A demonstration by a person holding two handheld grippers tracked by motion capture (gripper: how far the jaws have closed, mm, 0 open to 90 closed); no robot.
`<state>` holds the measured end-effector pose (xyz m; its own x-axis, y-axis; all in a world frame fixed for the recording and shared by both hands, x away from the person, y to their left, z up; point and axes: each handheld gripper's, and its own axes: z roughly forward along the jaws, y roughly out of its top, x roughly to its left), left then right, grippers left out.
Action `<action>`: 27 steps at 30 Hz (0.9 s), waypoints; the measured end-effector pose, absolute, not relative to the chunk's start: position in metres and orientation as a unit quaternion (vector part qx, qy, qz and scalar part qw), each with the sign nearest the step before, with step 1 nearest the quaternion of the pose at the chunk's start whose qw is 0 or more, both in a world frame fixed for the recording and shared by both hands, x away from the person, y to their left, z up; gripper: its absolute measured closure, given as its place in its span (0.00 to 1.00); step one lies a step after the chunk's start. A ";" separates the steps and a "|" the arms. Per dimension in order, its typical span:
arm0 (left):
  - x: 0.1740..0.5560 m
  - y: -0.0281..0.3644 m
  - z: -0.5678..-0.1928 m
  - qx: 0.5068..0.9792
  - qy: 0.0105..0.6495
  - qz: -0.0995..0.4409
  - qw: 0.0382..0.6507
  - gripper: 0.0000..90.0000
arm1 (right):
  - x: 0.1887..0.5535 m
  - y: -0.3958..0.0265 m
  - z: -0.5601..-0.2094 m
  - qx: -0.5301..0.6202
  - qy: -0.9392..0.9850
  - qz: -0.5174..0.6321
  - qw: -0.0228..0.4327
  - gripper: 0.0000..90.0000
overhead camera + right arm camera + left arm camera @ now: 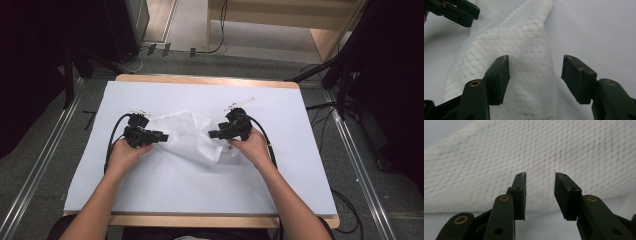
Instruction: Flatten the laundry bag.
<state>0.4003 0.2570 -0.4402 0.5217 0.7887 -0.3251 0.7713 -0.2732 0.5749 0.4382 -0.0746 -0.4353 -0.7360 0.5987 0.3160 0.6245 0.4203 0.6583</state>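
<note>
The left claw [161, 136], a black two-jaw tool held in the person's left hand [127, 152], lay low at the left edge of the crumpled white mesh cloth [192, 137], pointing in towards it; in the left gripper view its jaws stood apart with nothing pinched between them, the cloth [529, 152] rising just ahead of the tips, probably so that the claw could slide onto a fold and take hold. The cloth itself sat bunched between the two claws on the pale sheet covering the wooden table [210, 190], heaped rather than flat, which suggested it was meant to be spread or folded from both ends. To the right, the right claw [214, 134] in the person's right hand [250, 146] faced the other way, towards the left claw. Its jaws gaped wide, straddling a twisted ridge of cloth [531, 75] without pressing on it; the pads touched nothing, so I judged it free, poised to grip that ridge.
</note>
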 end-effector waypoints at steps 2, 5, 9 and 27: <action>0.401 0.256 -0.444 0.798 0.492 0.005 0.349 0.72 | 0.439 -0.071 -0.441 -0.358 -0.843 -0.399 0.033 0.51; 0.401 0.254 -0.449 0.802 0.490 -0.007 0.341 0.79 | 0.436 -0.063 -0.446 -0.350 -0.849 -0.392 0.059 0.60; 0.400 0.250 -0.452 0.812 0.480 -0.017 0.332 0.91 | 0.429 -0.050 -0.450 -0.327 -0.867 -0.372 0.061 0.83; 0.398 0.254 -0.454 0.809 0.483 -0.022 0.335 1.00 | 0.366 -0.025 -0.398 -0.231 -0.849 -0.475 -0.002 0.99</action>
<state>0.3982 0.2544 -0.4542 0.5322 0.7666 -0.3593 0.7960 -0.3086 0.5207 0.3655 -0.0251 -0.3977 -0.8928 0.3952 0.2161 0.3909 0.4416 0.8076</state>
